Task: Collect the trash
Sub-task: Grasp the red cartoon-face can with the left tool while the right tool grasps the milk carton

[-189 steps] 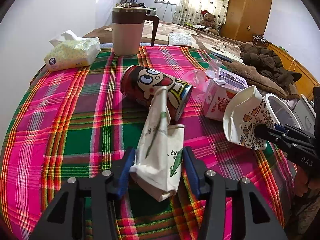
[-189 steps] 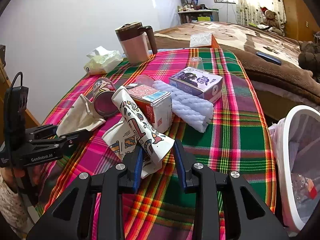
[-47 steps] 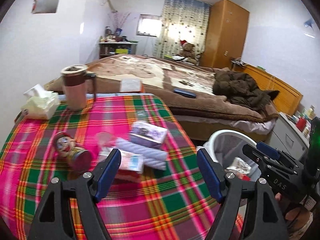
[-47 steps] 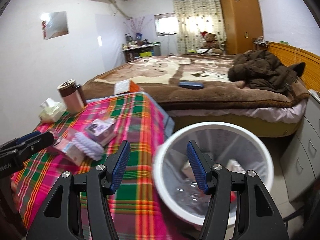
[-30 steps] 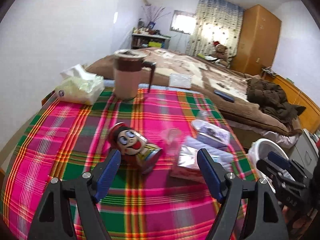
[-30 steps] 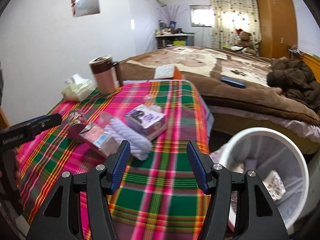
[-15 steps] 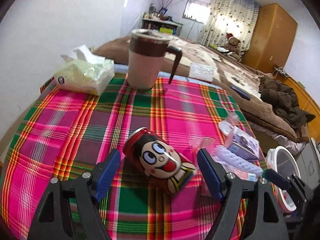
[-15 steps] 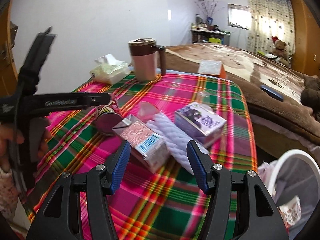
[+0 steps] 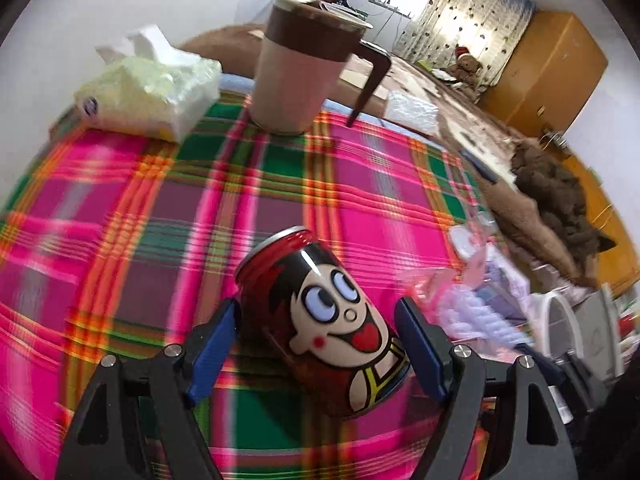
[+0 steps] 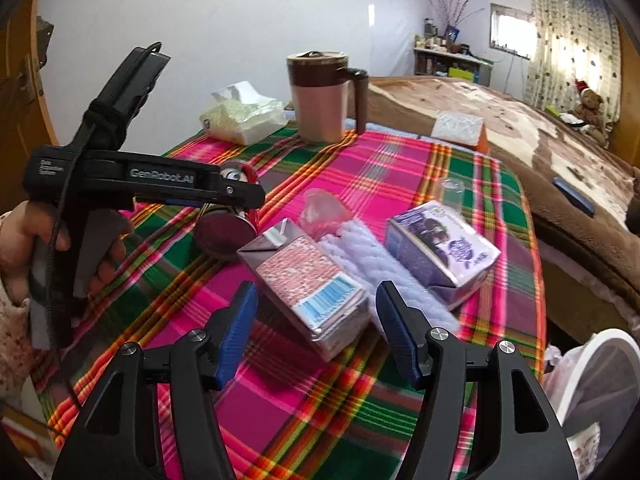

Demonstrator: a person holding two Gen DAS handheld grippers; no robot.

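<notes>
A red cartoon-face drink can [image 9: 332, 324] lies on its side on the plaid tablecloth [image 9: 160, 208]. My left gripper [image 9: 316, 340] is open with the can between its two blue pads. In the right wrist view the can [image 10: 226, 232] lies under the left gripper. My right gripper [image 10: 318, 328] is open around the near end of a pink milk carton [image 10: 308, 284] lying flat. Beside it lie a white foam wrap [image 10: 372, 256], a purple carton [image 10: 440, 252] and a clear plastic cup [image 10: 320, 208]. A white trash bin [image 10: 592, 396] stands at the table's right edge.
A pink-and-brown jug [image 10: 324, 96] and a tissue pack [image 10: 240, 116] stand at the table's far side. A small clear cup [image 10: 450, 190] sits near the purple carton. A bed with a brown blanket [image 10: 540, 140] lies behind the table.
Both grippers let go of the paper trash over the bin and came back to the table. The left gripper has closed in on the can, the right on the pink carton.
</notes>
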